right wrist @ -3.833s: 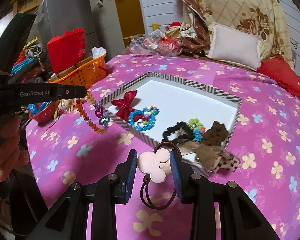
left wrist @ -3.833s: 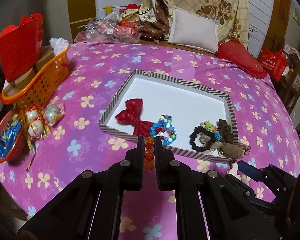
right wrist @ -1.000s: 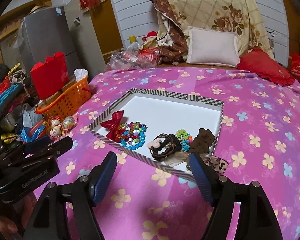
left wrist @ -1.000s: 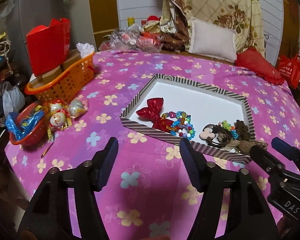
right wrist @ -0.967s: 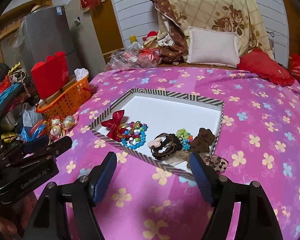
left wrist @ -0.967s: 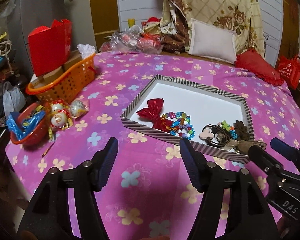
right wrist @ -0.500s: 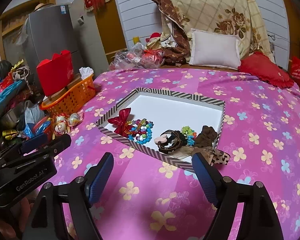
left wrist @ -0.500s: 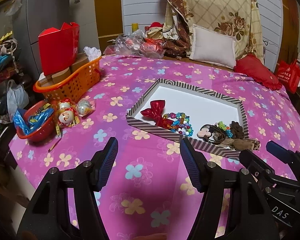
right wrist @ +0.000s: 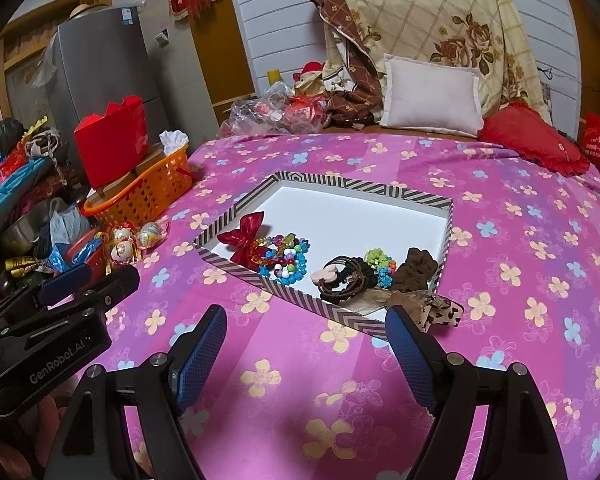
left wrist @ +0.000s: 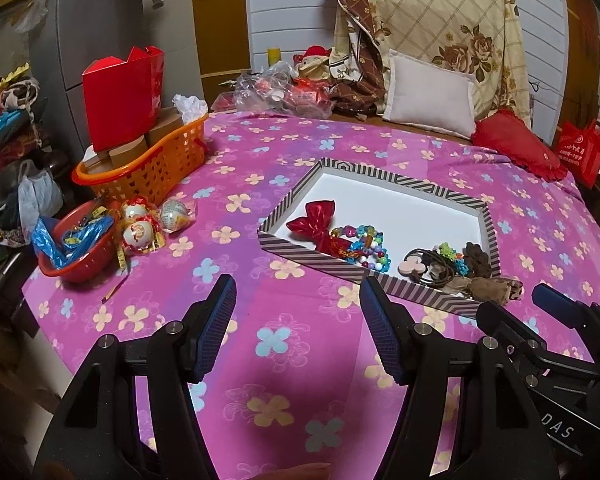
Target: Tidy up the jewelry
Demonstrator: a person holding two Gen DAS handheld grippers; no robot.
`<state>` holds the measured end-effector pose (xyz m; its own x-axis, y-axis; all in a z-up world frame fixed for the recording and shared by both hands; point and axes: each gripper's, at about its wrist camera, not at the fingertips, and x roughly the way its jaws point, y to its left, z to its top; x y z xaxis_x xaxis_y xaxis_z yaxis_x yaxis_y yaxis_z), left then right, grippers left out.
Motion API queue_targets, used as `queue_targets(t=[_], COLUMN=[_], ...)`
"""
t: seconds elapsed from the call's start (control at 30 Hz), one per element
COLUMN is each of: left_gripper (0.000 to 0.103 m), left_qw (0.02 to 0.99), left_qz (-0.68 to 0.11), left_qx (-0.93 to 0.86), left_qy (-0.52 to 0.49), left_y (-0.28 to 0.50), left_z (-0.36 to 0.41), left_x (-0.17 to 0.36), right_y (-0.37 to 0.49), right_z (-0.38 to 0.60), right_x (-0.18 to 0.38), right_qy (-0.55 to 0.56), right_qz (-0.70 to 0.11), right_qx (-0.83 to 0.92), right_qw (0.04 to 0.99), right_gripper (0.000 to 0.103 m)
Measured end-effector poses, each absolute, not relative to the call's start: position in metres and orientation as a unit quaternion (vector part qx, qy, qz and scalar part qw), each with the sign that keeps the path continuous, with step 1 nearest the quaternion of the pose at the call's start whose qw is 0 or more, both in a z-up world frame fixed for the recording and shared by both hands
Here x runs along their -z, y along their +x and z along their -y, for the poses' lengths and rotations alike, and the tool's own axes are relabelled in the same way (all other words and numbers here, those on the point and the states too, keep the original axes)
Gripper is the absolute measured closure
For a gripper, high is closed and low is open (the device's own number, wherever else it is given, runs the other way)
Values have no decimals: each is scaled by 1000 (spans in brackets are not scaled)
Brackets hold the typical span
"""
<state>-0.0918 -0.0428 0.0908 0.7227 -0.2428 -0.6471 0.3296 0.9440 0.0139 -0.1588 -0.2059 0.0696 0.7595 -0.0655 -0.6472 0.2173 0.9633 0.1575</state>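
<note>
Standing wide apart and empty, the jaws of the left gripper (left wrist: pixel 298 322) and the right gripper (right wrist: pixel 306 354) both hang above the pink flowered cloth (left wrist: pixel 284 336), on the near side of the striped tray (left wrist: pixel 404 182). Neither touches anything.

All the jewelry seen lies inside that tray, along its near wall: a red bow (left wrist: pixel 314 222), touching it a heap of coloured bead bracelets (left wrist: pixel 362 244), then a pink mouse-shaped hair tie (left wrist: pixel 414 266) tangled with brown bands, a green-and-blue beaded piece (right wrist: pixel 380 264), and a brown scrunchie (right wrist: pixel 418 266). A leopard-print fabric piece (right wrist: pixel 440 312) droops over the near right corner onto the cloth.

By my judgement the placing step is finished and the grippers are simply held clear. No loose ornament shows on the cloth itself. If anything remains, the next move calls for the right gripper to pinch the overhanging leopard piece and tuck it fully inside the tray.
</note>
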Motion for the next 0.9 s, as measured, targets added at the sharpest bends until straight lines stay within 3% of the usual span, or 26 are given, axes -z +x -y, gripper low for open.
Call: queue_targets(t=[0.9], left_gripper=[39], left_qw=[922], left_qz=[-346], left_qx=[157], left_qy=[72], left_y=[-79], left_z=[56], left_x=[-83], right_y=[-147], right_z=[214], right_x=[-63], right_qy=[118], right_qz=[-347], right_qx=[77], right_qw=[927], right_gripper=[23])
